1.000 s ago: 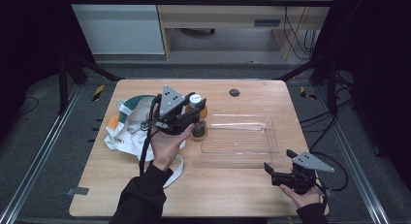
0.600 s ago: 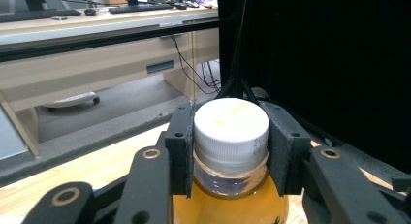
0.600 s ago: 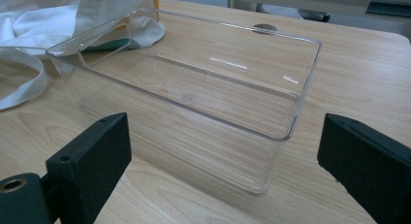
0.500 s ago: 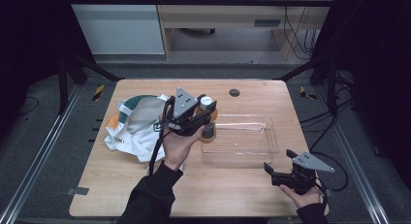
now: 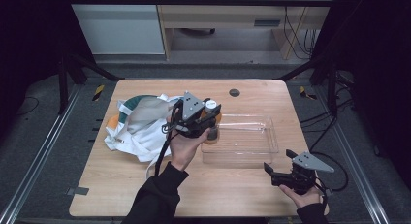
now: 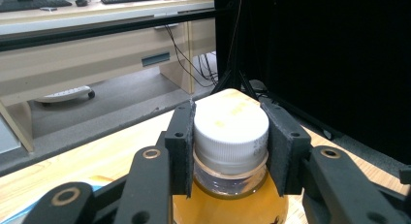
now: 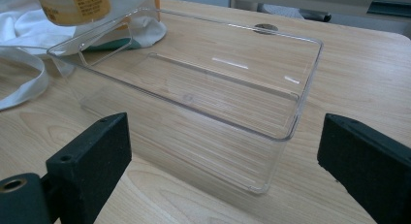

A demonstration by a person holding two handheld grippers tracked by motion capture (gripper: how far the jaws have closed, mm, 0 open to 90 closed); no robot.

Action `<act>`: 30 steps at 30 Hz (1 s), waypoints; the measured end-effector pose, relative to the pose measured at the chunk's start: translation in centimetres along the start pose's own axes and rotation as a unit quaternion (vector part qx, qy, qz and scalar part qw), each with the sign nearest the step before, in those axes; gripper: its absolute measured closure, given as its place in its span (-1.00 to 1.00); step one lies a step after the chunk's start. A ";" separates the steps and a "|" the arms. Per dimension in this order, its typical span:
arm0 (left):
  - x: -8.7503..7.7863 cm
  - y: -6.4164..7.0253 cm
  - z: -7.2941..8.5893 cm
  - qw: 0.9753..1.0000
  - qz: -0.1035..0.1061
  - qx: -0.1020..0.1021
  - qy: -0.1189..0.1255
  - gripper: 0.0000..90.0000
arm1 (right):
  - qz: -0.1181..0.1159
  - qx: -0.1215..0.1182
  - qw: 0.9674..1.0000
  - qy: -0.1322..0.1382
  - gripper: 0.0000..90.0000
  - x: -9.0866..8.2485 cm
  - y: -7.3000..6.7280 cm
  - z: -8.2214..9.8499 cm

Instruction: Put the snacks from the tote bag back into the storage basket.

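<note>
We see a clear plastic bin (image 5: 252, 136) on the bench (image 5: 121, 185), lying just ahead of our right tongs (image 5: 280, 171) and beside our left tongs (image 5: 213, 129). In the right gripper view the bin (image 7: 203, 88) has nothing in it; the wood grain shows through its floor and walls.

The other container is a bottle (image 6: 230, 151) with a white screw cap (image 6: 231, 129) and an orange-yellow liquid inside, reaching up to the shoulder below the neck. Our left tongs (image 6: 231, 146) are clamped on it: the two black pads (image 6: 181, 146) press against either side of the cap and neck, the jaws standing about half apart to take its width. In the high view the bottle (image 5: 212, 133) hangs from these tongs above the near-left corner of the bin, clear of the bench, and the right gripper view catches its labelled bottom end (image 7: 72, 6) over that same corner.

Behind the left tongs, on their far side from the bin, lies a white cloth bag with green and orange parts (image 5: 140, 122), crumpled on the bench.

Our right tongs (image 7: 223, 161) stand wide apart and hold nothing; they sit low by the near-right edge of the bench, jaws pointed at the bin's near wall without touching it
</note>
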State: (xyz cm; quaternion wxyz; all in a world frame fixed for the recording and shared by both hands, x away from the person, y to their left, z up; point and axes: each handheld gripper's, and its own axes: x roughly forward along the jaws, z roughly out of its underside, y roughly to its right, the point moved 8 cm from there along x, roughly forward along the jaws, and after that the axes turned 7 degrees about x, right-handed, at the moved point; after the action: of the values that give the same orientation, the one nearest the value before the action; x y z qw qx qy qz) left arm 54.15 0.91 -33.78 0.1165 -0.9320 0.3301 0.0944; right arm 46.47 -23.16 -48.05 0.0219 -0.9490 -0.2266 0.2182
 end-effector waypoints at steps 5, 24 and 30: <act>0.4 0.4 0.4 1.000 0.004 0.000 -0.003 0.31 | 0.000 -0.001 1.000 0.000 -0.88 0.0 0.0 0.0; 1.4 1.3 3.1 1.000 0.012 -0.005 -0.021 0.31 | 0.000 -0.002 1.000 -0.001 -0.88 0.0 0.0 0.0; 1.6 1.2 4.1 1.000 0.014 -0.007 -0.027 0.31 | 0.000 -0.002 1.000 -0.001 -0.88 0.0 0.0 0.0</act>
State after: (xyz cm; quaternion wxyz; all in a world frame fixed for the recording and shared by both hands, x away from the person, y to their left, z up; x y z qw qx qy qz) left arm 54.20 0.15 -38.26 0.1179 -0.9251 0.3392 0.1232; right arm 46.46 -23.16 -48.06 0.0199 -0.9488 -0.2275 0.2184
